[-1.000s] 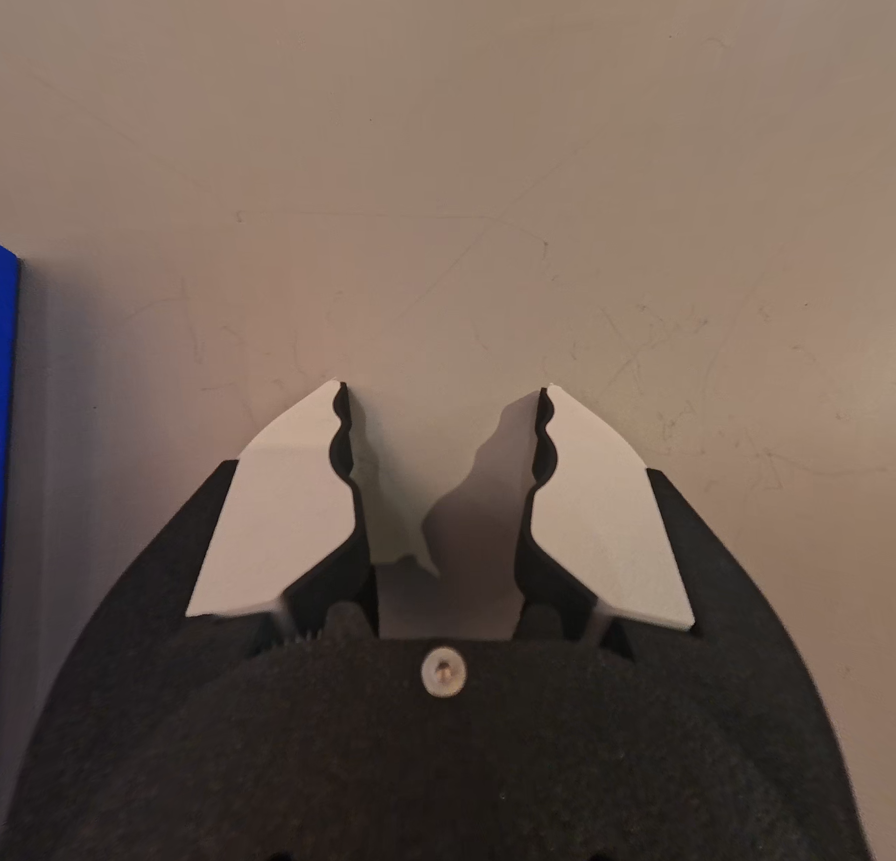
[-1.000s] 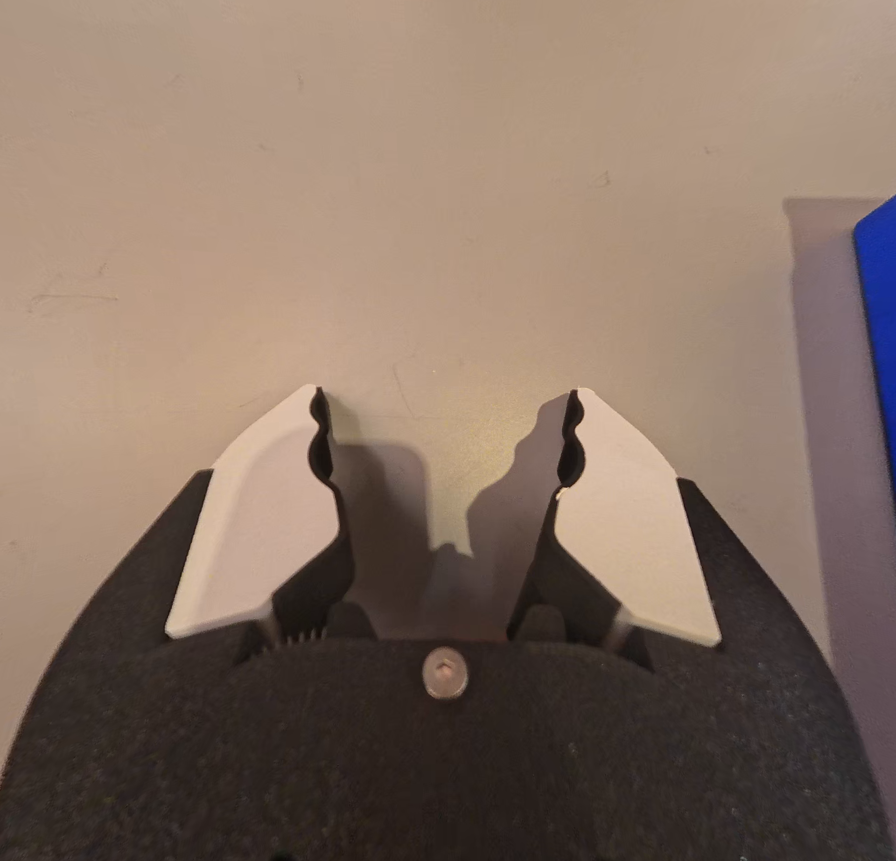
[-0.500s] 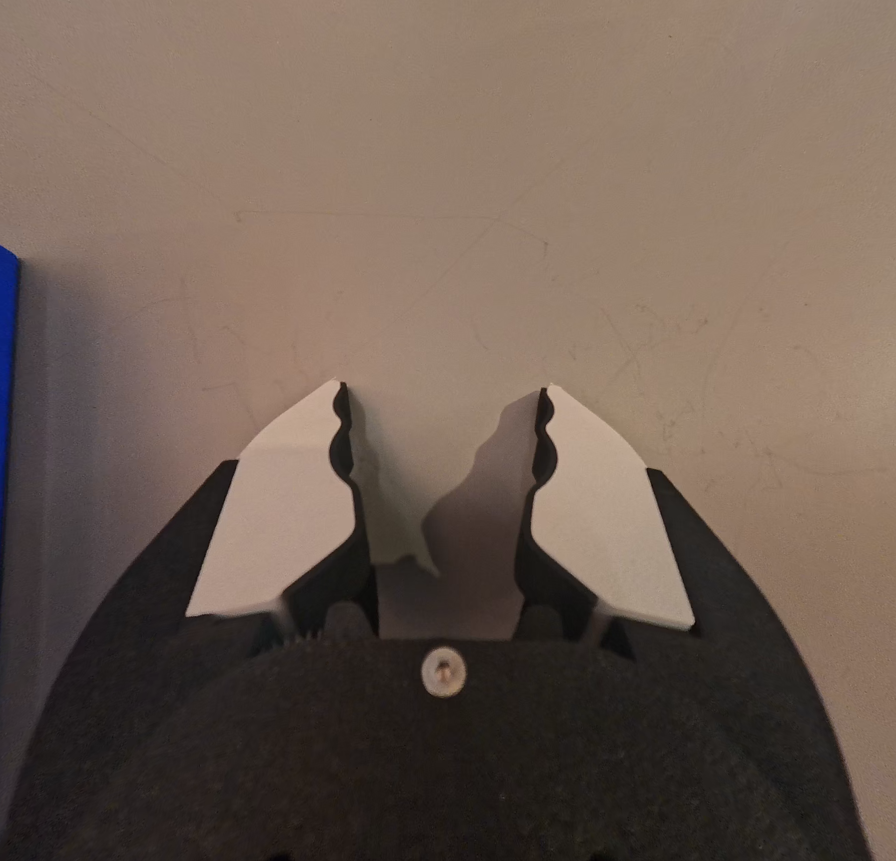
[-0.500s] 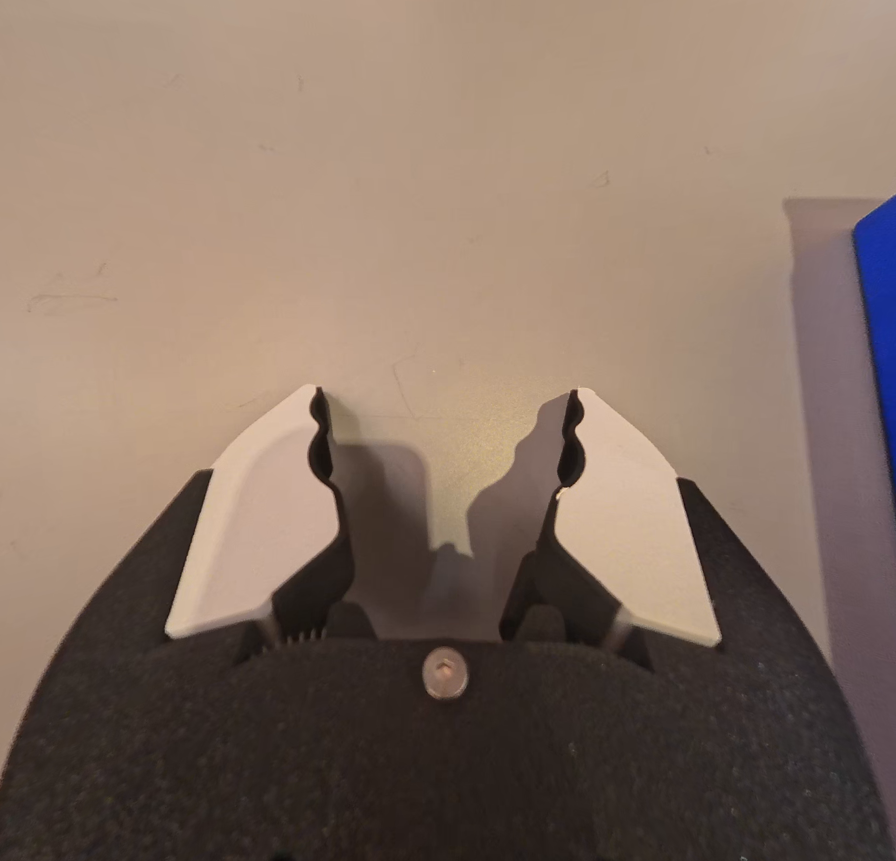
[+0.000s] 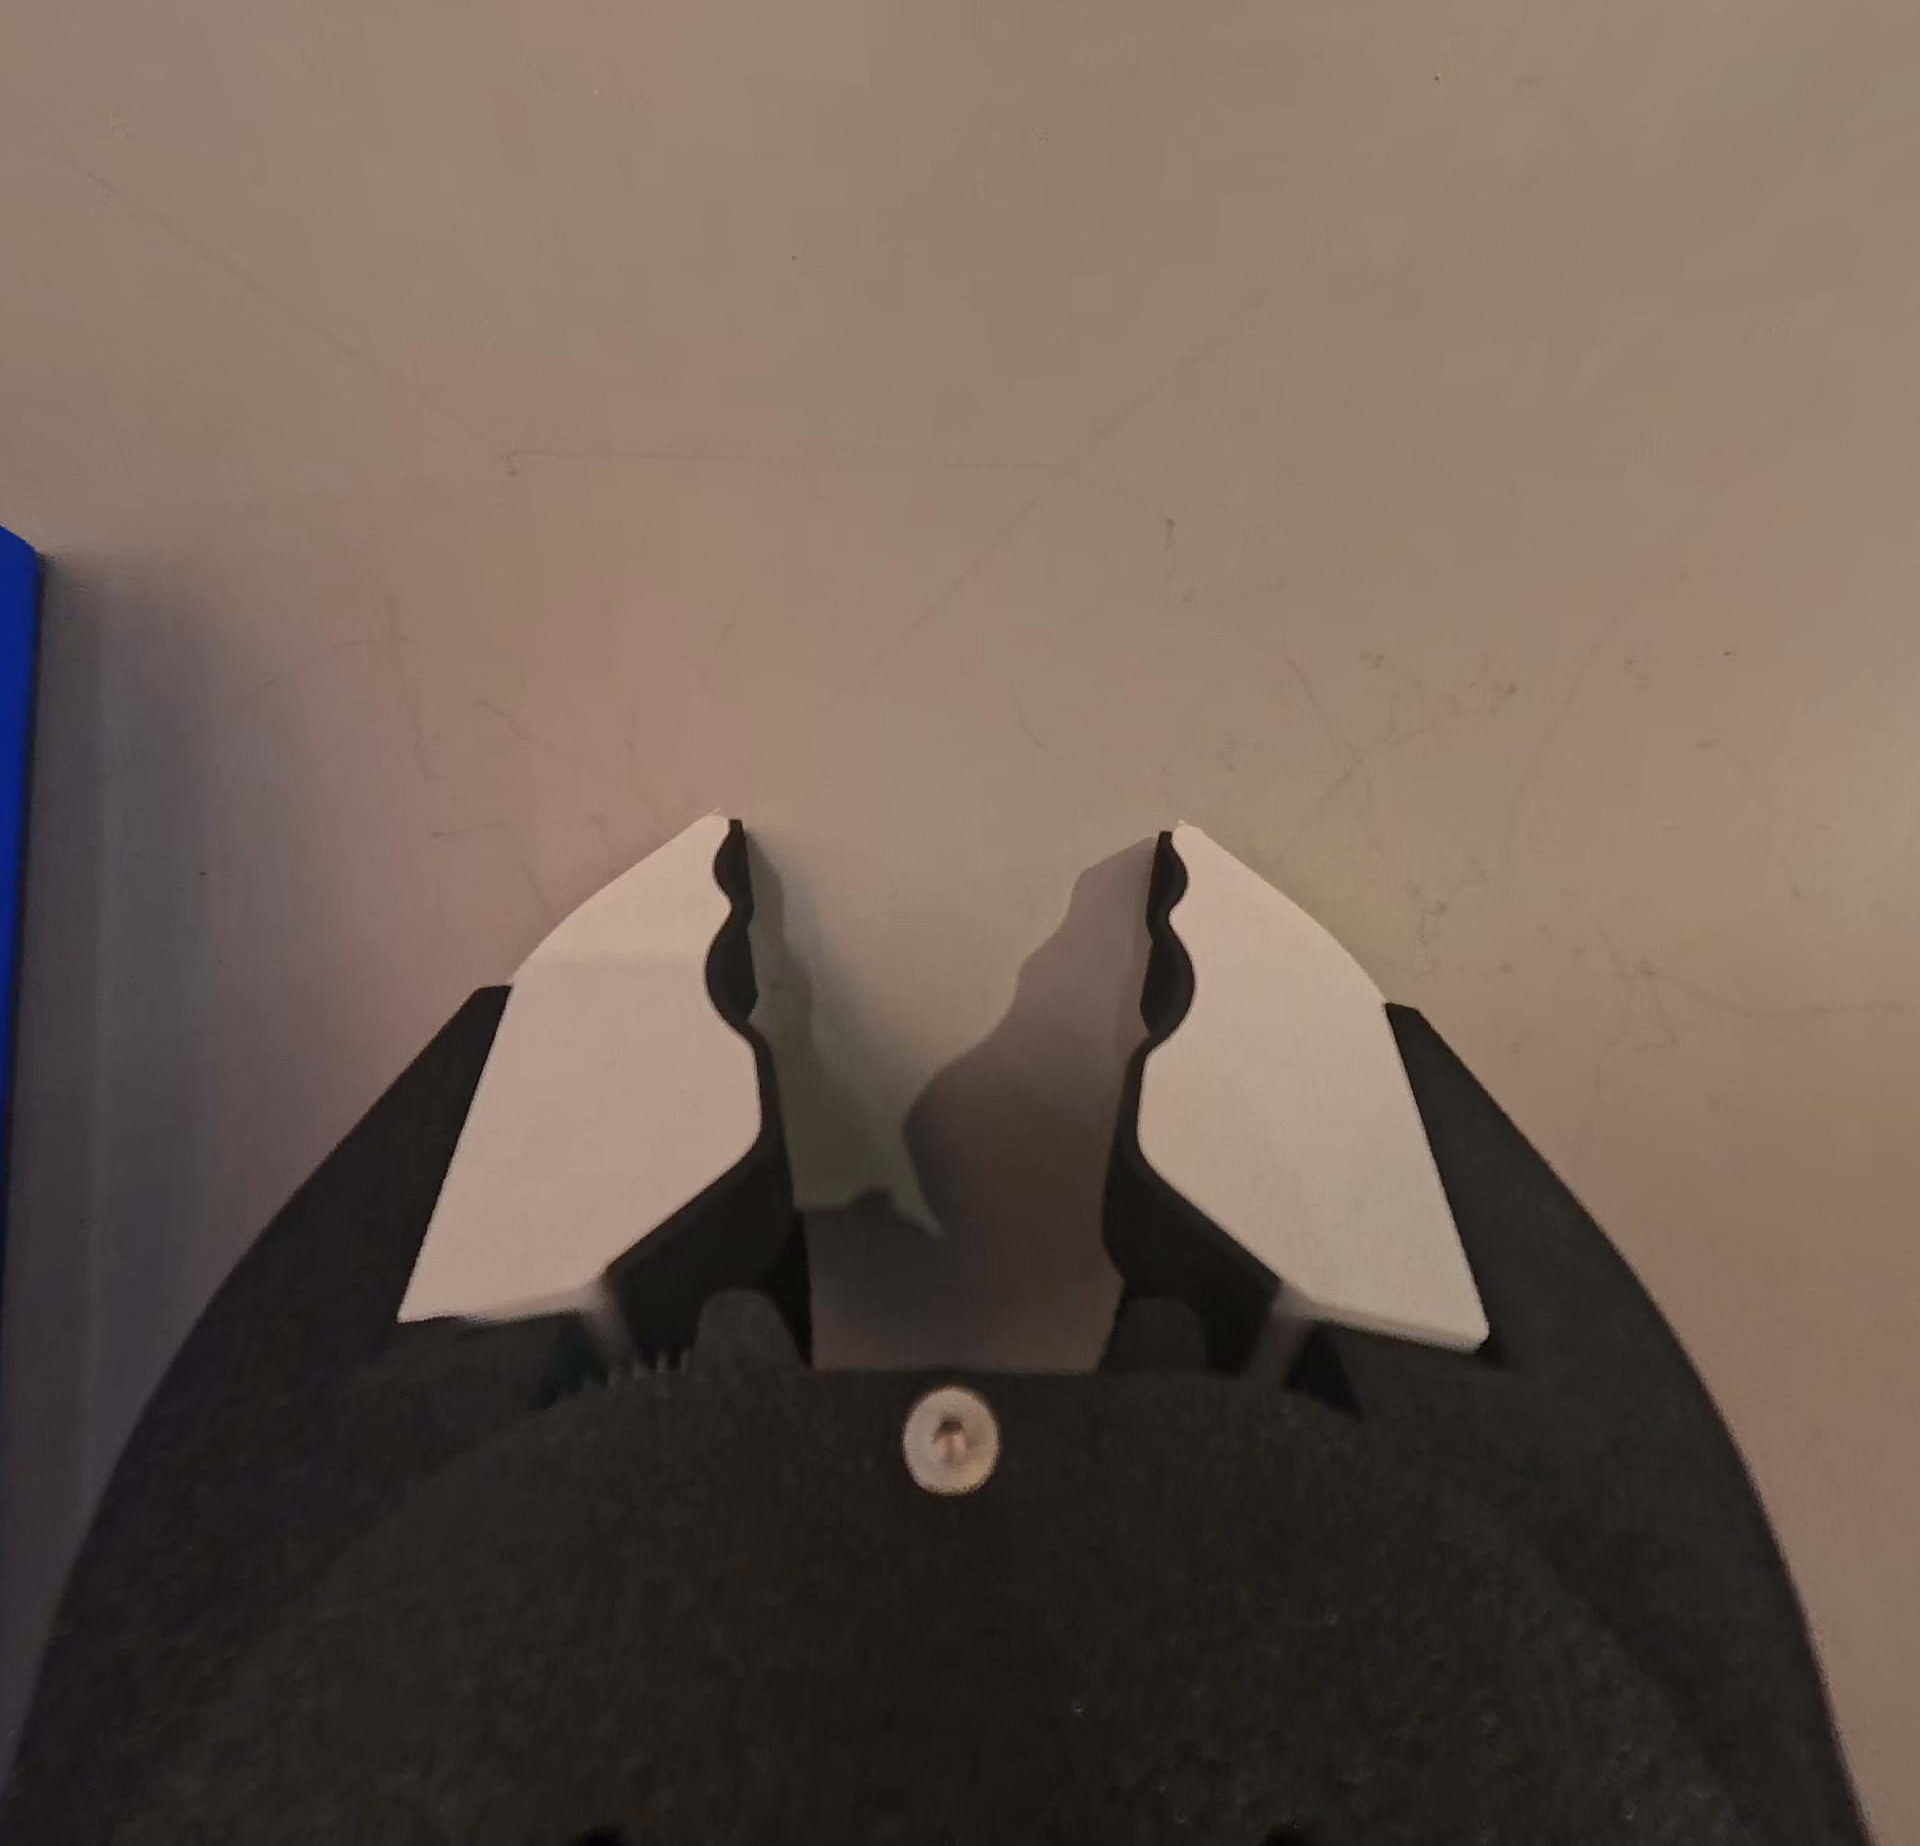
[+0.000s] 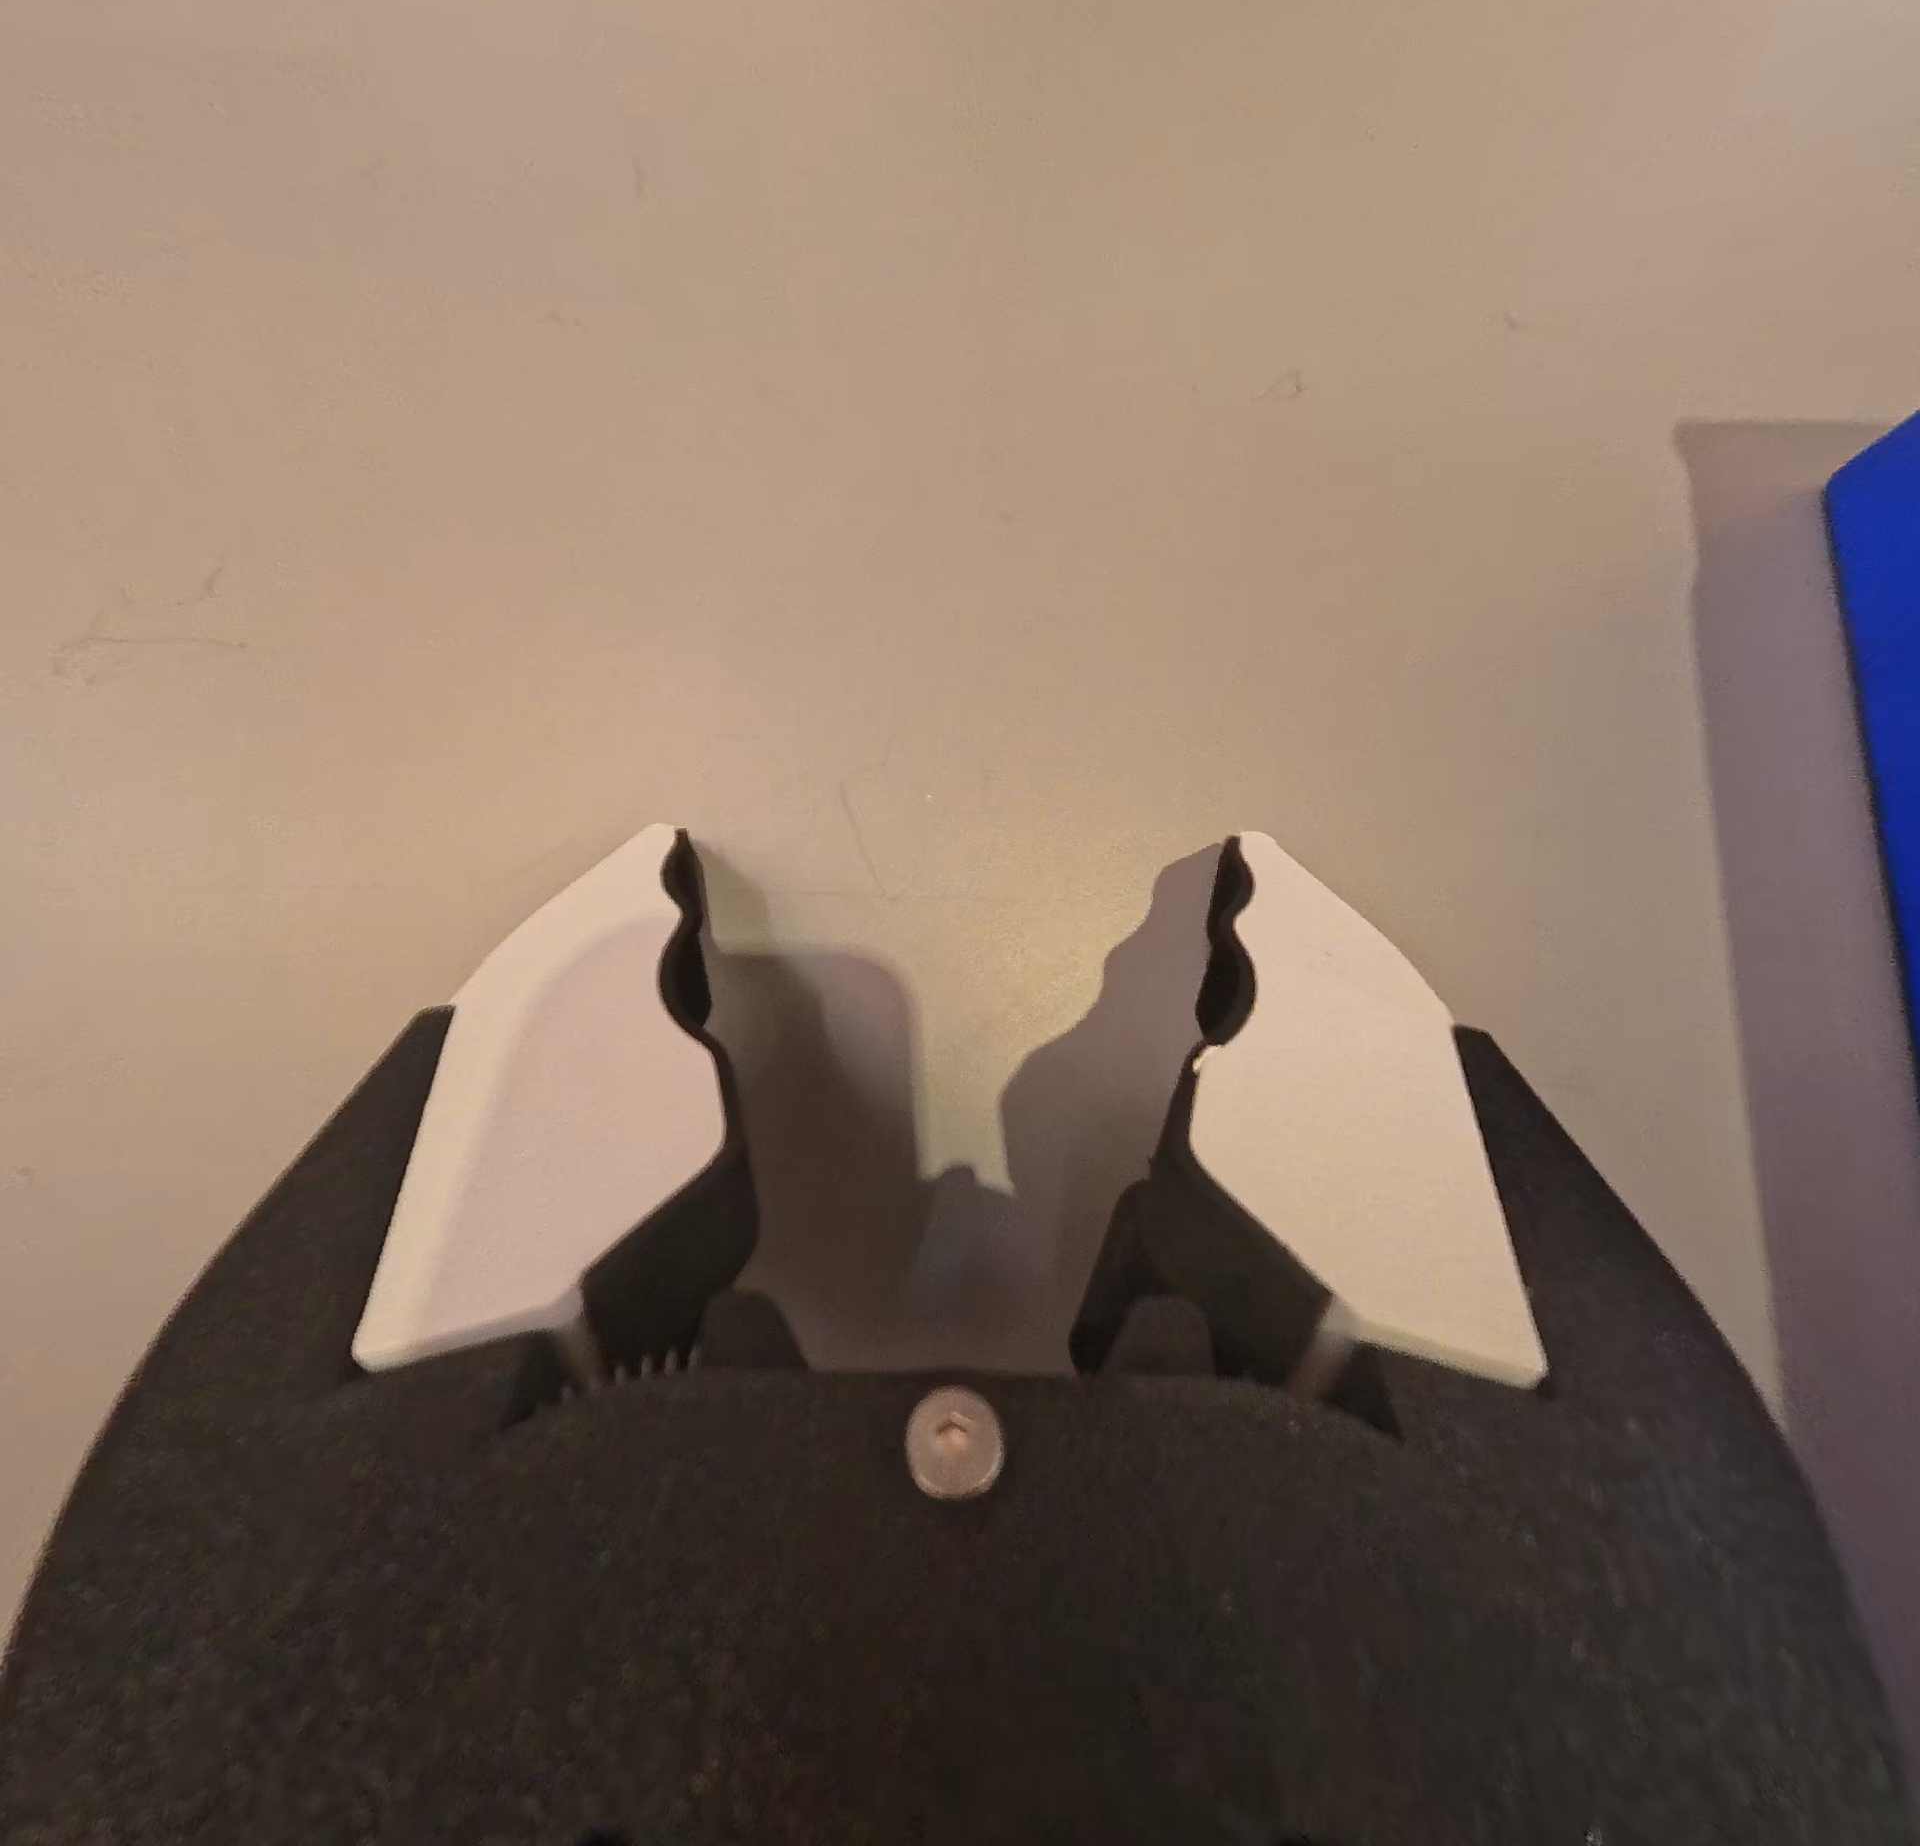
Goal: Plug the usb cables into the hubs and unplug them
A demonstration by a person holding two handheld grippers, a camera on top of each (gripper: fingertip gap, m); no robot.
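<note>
My left gripper (image 5: 951, 840) is open and empty, its white fingers with black pads close above a scuffed beige table top (image 5: 935, 342). My right gripper (image 6: 956, 846) is open and empty too, over the same kind of beige surface (image 6: 727, 342). No USB cable and no hub shows in either view.
A blue flat object (image 5: 12, 757) lies at the left edge of the left wrist view. A blue flat object (image 6: 1881, 653) lies at the right edge of the right wrist view and casts a grey shadow beside it. Fine scratches mark the table.
</note>
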